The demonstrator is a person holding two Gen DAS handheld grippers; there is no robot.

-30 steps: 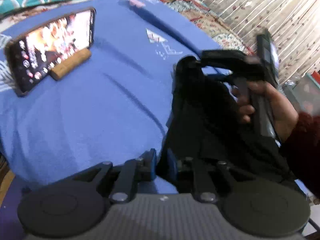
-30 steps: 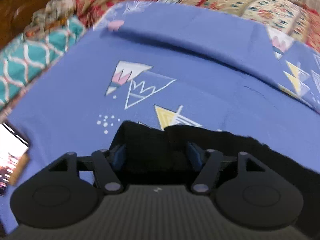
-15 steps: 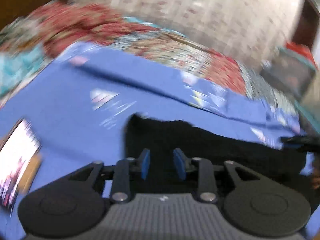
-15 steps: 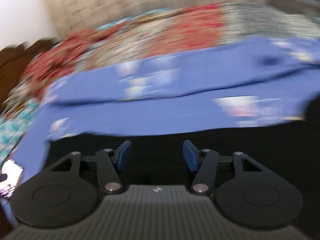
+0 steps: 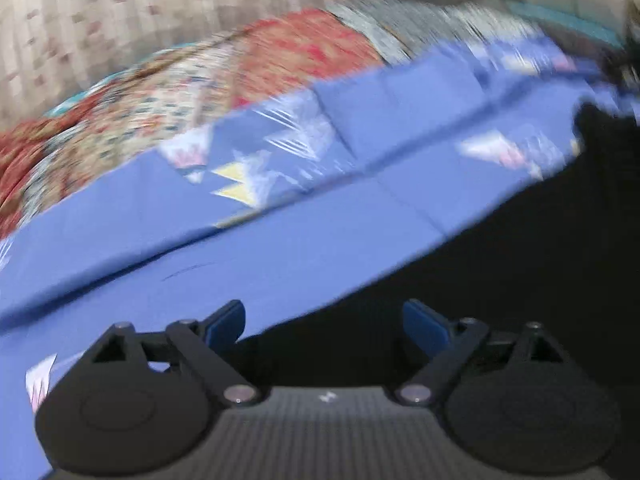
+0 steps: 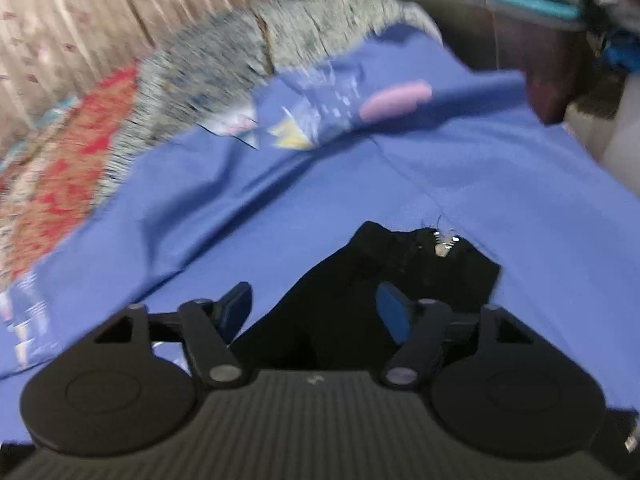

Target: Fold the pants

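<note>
Pants point(image 6: 384, 280), black, lie spread on the blue bedsheet point(image 6: 280, 216) over the bed; in the right wrist view one end w/ a small metal fastener point(image 6: 442, 242) points away from the camera, and in the left wrist view the dark cloth point(image 5: 500, 280) runs off to the right. Both views are blurred. Left claw point(image 5: 324, 322): jaws opening, wide apart, nothing pinched; blue pads hang just above the cloth edge where black meets sheet. Right claw point(image 6: 316, 308): jaws opening too, wide, w/ cloth under and between them, but pads look clear of it, so no grip as far as I can tell. Prob reason for this pose: garment laid out long on the sheet so it can be doubled over, and each claw spread wide to take a fresh bite at its own end. Patterned quilt point(image 5: 260, 64) and curtain point(image 6: 80, 12) sit behind, well clear of the pants. Pink print point(image 6: 396, 100) on the sheet is just decoration. Fold not yet made, judging by the flat lie.
</note>
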